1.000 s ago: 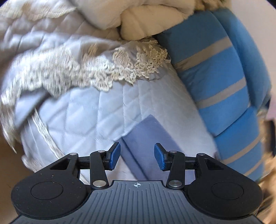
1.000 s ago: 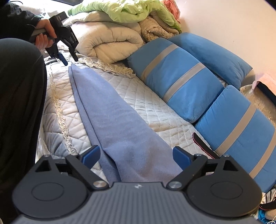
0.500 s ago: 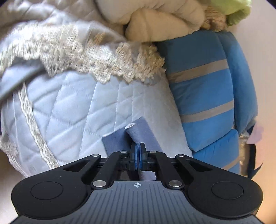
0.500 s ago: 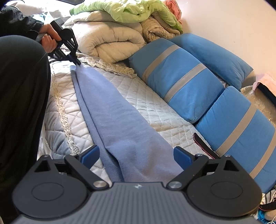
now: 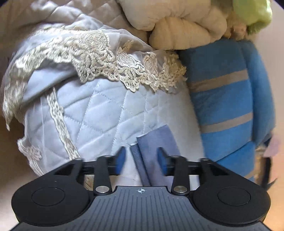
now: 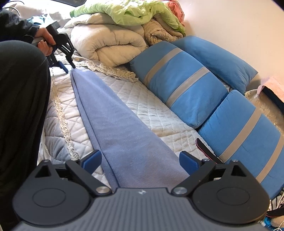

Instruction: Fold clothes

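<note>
A long blue-violet cloth [image 6: 115, 120], folded lengthwise into a narrow strip, lies on the quilted bed cover [image 6: 156, 113]. Its far corner [image 5: 156, 142] rests flat between the fingers of my left gripper [image 5: 141, 159]. Those jaws are opening, and the pads stand apart from the fabric on both sides. In the right wrist view the left gripper [image 6: 69, 68] hovers at that far corner, held by a hand [image 6: 45, 41]. My right gripper [image 6: 140, 160] is open wide over the near end of the cloth, which passes under its fingers untouched.
A rolled cream duvet [image 6: 106, 44] with a green blanket [image 6: 127, 14] on top lies at the head of the bed. Blue pillows with grey stripes [image 6: 179, 80] line the wall side. A lace trim [image 5: 110, 62] edges the cover. Dark clothing [image 6: 21, 106] fills the left.
Half a second ago the left jaws were pinched shut on the cloth's corner; now they stand apart and the corner lies flat. The left gripper sank slightly. The right gripper stayed still.
</note>
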